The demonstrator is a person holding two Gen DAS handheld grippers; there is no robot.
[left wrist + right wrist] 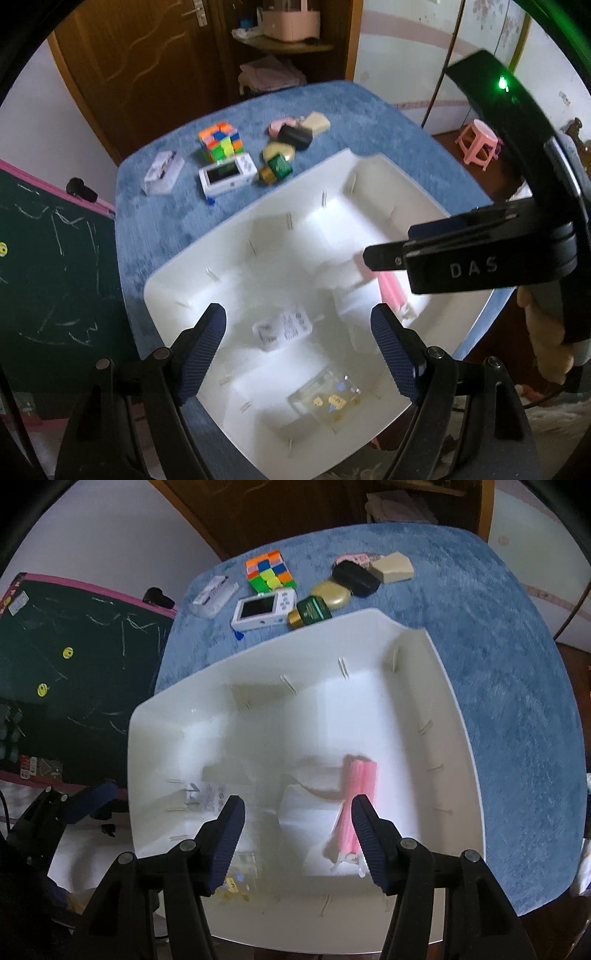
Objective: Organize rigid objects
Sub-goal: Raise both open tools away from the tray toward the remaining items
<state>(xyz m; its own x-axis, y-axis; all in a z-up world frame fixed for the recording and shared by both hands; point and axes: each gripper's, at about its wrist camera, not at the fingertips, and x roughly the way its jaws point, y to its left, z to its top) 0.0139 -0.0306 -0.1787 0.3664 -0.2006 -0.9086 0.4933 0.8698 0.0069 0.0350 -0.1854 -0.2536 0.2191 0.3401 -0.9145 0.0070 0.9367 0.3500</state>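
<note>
A white divided organizer box (pixel 373 157) (pixel 458 709) sits on the blue table. Inside lie a pink ribbed item (pixel 360 794) (pixel 391 291), a clear printed case (pixel 282 326) and a clear box with yellow bits (pixel 330 400). My left gripper (pixel 297 354) is open and empty above the box. My right gripper (pixel 295 838) is open and empty above the box, near the pink item; its side shows in the left wrist view (pixel 424 254). Beyond the box lie a colourful cube (pixel 219 142) (pixel 269 570), a white handheld device (pixel 227 175) (pixel 264 607), a green jar (pixel 277 168) (pixel 310 611) and a clear case (pixel 162 173) (pixel 214 594).
A gold compact (pixel 330 592), a black case (pixel 356 578), a beige block (pixel 393 566) and a pink item (pixel 282 123) lie at the table's far side. A chalkboard (pixel 48 266) stands left. A pink stool (pixel 478 140) stands right.
</note>
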